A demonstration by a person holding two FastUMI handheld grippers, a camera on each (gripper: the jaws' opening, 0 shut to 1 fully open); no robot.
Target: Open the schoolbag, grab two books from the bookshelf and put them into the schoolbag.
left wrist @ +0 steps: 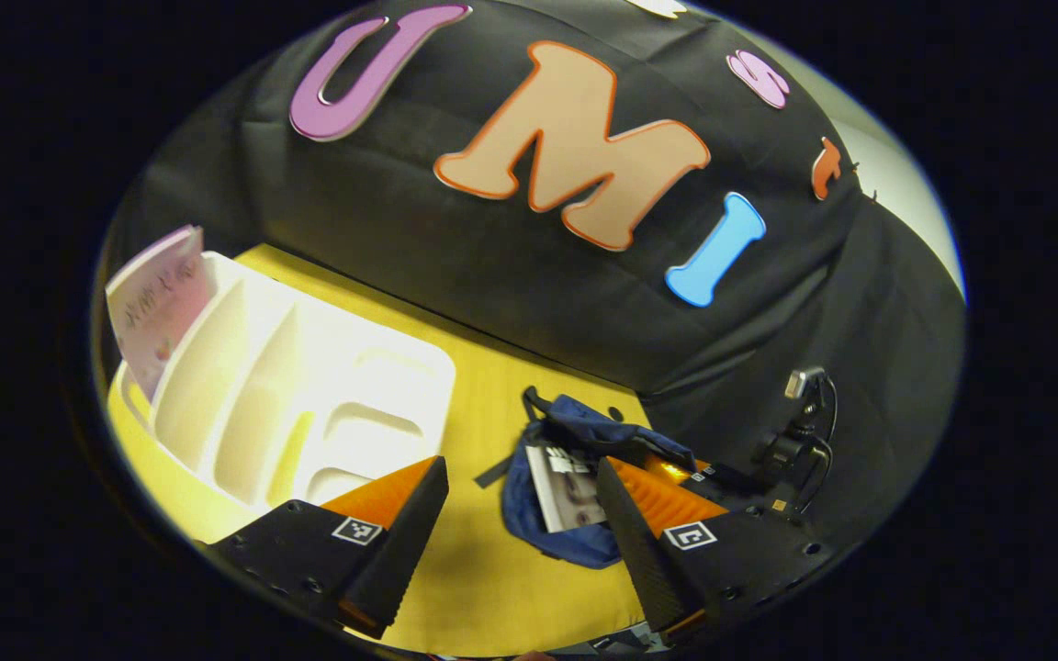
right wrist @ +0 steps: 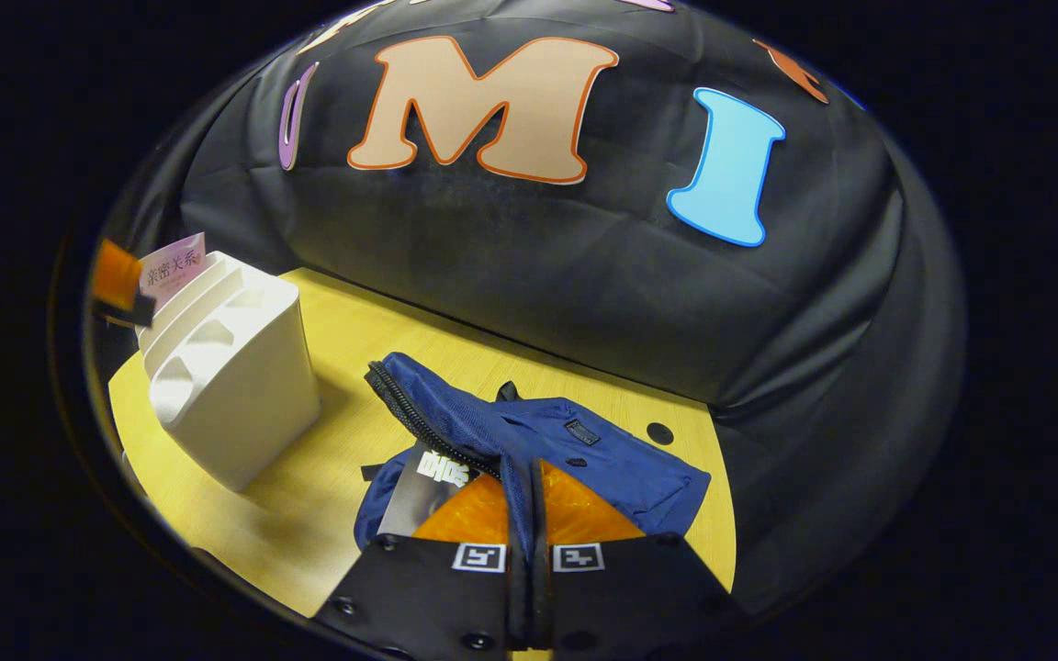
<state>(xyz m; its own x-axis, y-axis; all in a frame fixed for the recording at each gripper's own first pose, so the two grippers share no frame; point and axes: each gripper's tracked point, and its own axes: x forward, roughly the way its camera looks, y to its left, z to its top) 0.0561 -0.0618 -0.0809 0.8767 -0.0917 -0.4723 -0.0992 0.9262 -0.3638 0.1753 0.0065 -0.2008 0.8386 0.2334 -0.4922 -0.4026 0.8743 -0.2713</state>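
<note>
The blue schoolbag [right wrist: 602, 445] lies on the yellow table [right wrist: 345, 335], its zipped flap lifted. My right gripper [right wrist: 526, 487] is shut on that flap, holding the mouth apart. A book [right wrist: 423, 487] with a dark cover lies inside the bag. The white bookshelf [right wrist: 235, 386] stands at the left with a pink book [right wrist: 171, 264] upright in its far slot. My left gripper [left wrist: 522, 468] is open with nothing between its fingers, hovering between the bookshelf [left wrist: 309, 395] and the schoolbag [left wrist: 538, 528]. The pink book [left wrist: 157, 303] leans at the shelf's left end.
The black cloth wall runs close behind the table [left wrist: 483, 367]. A small camera on a stand [left wrist: 800, 431] sits at the right, beyond the bag. In the right gripper view, the left gripper [right wrist: 116, 280] shows at the far left, beside the pink book.
</note>
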